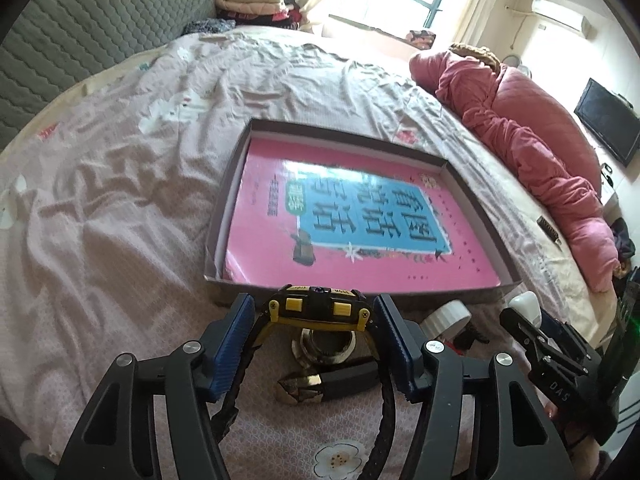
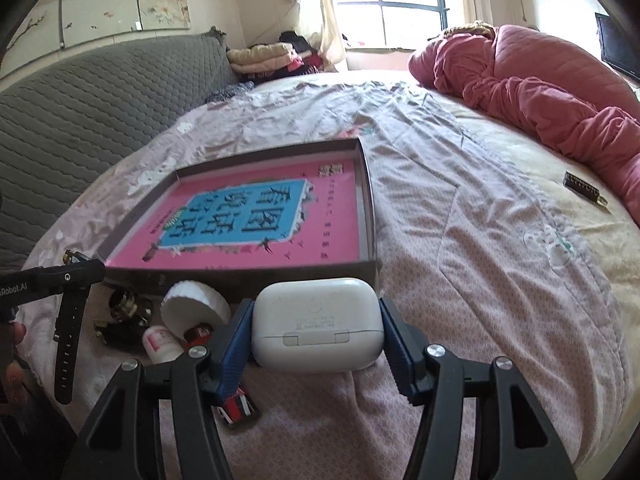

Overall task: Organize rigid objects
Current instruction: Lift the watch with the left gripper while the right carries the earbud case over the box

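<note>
- Left view: the left claw (image 1: 316, 312) is partly closed, its blue pads pressing the sides of a black-and-yellow watch (image 1: 318, 308), held above the bed (image 1: 120, 200); the strap hangs down between the fingers.
- Under the watch, on the sheet, lie a metal ring fitting (image 1: 326, 346) and a dark brass-tipped piece (image 1: 328, 382); only this view shows them from close above.
- Beyond the watch sits a shallow box (image 1: 224, 216) with a pink book (image 1: 360, 216) flat inside it.
- Right of the fitting a white cap (image 1: 446, 316) shows, and further right the right claw (image 1: 532, 312) comes in from the edge with a white case (image 1: 524, 304) at its tip; its pads are hard to make out here.
- Right view: at the left edge the left claw's arm (image 2: 48, 280) shows with the watch strap (image 2: 68, 340) dangling from it; the watch face is hidden here.
- Next come the fitting (image 2: 126, 306), the cap (image 2: 196, 308), a small white bottle (image 2: 160, 342) and a red piece (image 2: 198, 332), all on the bed in front of the box (image 2: 240, 280).
- The right claw (image 2: 316, 326) is half closed on the white case (image 2: 316, 322), pads against both its ends, just in front of the box's near right corner.
- A striped red item (image 2: 236, 406) lies under the claw's left finger.
- Far right, a small dark bar (image 2: 582, 188) lies near the pink quilt (image 2: 540, 92).
</note>
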### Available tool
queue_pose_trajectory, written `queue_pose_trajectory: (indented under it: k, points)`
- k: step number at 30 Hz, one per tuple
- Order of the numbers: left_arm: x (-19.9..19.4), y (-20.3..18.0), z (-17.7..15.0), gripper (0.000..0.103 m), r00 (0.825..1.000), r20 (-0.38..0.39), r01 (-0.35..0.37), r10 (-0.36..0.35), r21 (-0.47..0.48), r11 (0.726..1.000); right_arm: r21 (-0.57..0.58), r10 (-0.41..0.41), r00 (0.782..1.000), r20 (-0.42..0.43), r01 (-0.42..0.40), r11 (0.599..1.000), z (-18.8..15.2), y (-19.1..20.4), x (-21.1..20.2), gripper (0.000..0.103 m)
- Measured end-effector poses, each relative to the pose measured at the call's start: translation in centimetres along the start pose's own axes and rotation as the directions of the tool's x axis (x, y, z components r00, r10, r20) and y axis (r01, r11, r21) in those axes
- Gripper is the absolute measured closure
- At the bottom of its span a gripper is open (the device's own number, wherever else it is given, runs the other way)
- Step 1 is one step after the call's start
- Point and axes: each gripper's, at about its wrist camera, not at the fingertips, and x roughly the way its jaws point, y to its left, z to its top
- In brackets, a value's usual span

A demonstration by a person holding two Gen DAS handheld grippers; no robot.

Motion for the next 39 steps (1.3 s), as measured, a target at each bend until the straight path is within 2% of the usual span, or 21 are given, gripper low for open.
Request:
queue_pose_trajectory:
  k: [9,21,33,34,36,39]
  points:
    - [-0.9,-0.8,2.0,0.040,0.998,0.060,-0.007,0.005,0.032,0.999,-0.024,0.017,0.999,0.047,-0.016,1.000,1.8,1.2,0.4,0.043]
    - [1.9,-0.7,4.3,0.040,0.998,0.051,-0.037,0.035,0.031,0.999,-0.028,0.014,0.997,0.073,-0.012,1.000,4.0,1.5,1.7,0.043]
    - [4.7,-1.0,5.8,0.040,0.998,0.040,-0.058,0.056,0.038,0.998,-0.015,-0.032,0.998,0.051,0.033,0.999,5.9,1.4,4.3,0.043]
    - [4.8,-1.0,5.9,0.040,0.998,0.040,-0.059,0.058,0.040,0.997,-0.009,-0.031,0.998,0.053,0.032,0.999,6.0,1.2,4.4,0.043]
    - [5.2,-1.1,6.5,0.047,0.997,0.047,-0.063,0.061,0.046,0.997,-0.001,-0.027,0.998,0.051,0.027,1.000,6.0,1.2,4.6,0.043]
    - [6.3,-1.4,7.4,0.048,0.997,0.043,-0.071,0.068,0.066,0.995,0.002,-0.019,0.999,0.042,0.018,1.000,5.9,1.1,5.1,0.043]
